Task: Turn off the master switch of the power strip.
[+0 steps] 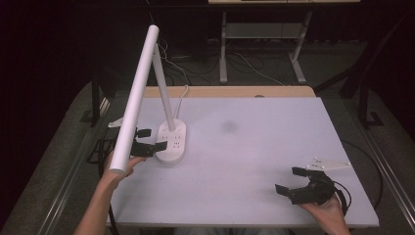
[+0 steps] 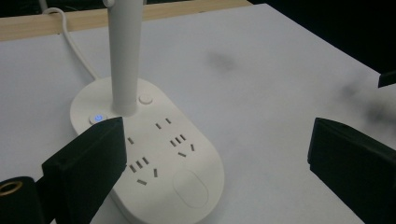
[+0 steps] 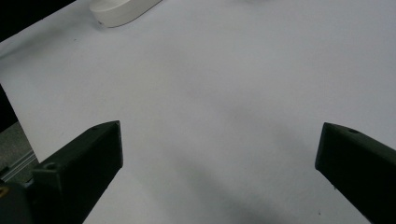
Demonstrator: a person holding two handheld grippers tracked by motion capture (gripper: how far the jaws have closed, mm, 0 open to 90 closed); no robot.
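Your white table [image 1: 254,142] carries a white desk lamp [image 1: 171,142] just ahead of your left gripper [image 1: 149,140], jaws spread; its oval socket base [image 2: 154,154] runs lengthwise away. Your right gripper [image 1: 293,180] gapes empty.

Left gripper [image 2: 217,154] agape — over lamp base [image 2: 154,158], blue light [image 2: 98,117] lit.

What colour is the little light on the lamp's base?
Blue; the button glows clearest in the left gripper view.

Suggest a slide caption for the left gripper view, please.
Open left tongs approach the white lamp base near its lit button.
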